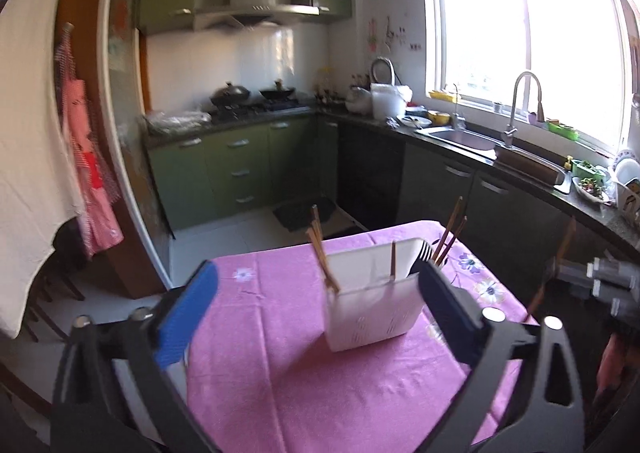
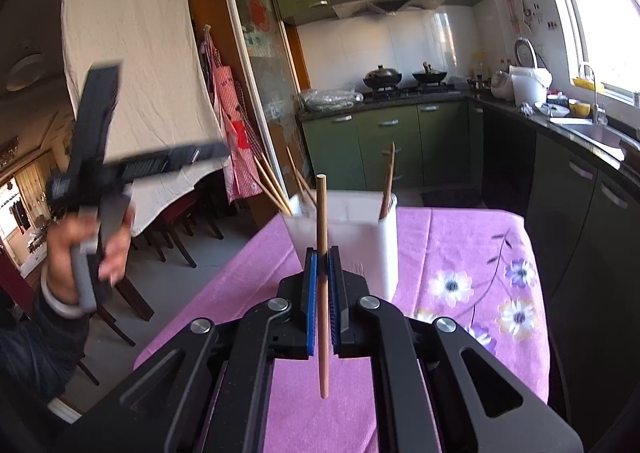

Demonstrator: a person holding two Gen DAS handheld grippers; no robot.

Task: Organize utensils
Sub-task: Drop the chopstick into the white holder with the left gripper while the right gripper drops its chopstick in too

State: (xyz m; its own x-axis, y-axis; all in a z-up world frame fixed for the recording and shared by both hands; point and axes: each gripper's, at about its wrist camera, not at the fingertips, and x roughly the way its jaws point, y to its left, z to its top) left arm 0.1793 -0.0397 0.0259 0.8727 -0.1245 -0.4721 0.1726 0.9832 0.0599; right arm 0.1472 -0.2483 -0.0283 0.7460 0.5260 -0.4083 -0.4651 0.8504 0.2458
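So the right gripper [image 2: 322,253] is clamped tight on a single light-brown wooden chopstick [image 2: 322,273], holding it straight up and down. The blue pads pinch it around its middle, so the top pokes up well above the fingers and the bottom end hangs below them, over the pink floral tablecloth [image 2: 460,245].

Just beyond that gripper sits the white rectangular plastic utensil holder [image 2: 360,245], standing upright on the tablecloth. More wooden chopsticks [image 2: 276,189] lean out of its left end, and another bunch stands in the right end. The held chopstick lines up in front of the holder's left half in the right wrist view, not inside it.

The left gripper [image 1: 316,285] has its jaws spread wide with nothing between the pads. From its own camera the white holder [image 1: 372,317] sits on the cloth ahead, nearer the right-hand finger, with black forks [image 1: 420,255] sticking up from one compartment. In the right wrist view that gripper shows blurred off to the left, gripped by a hand [image 2: 92,249] in a dark sleeve, well apart from the holder.
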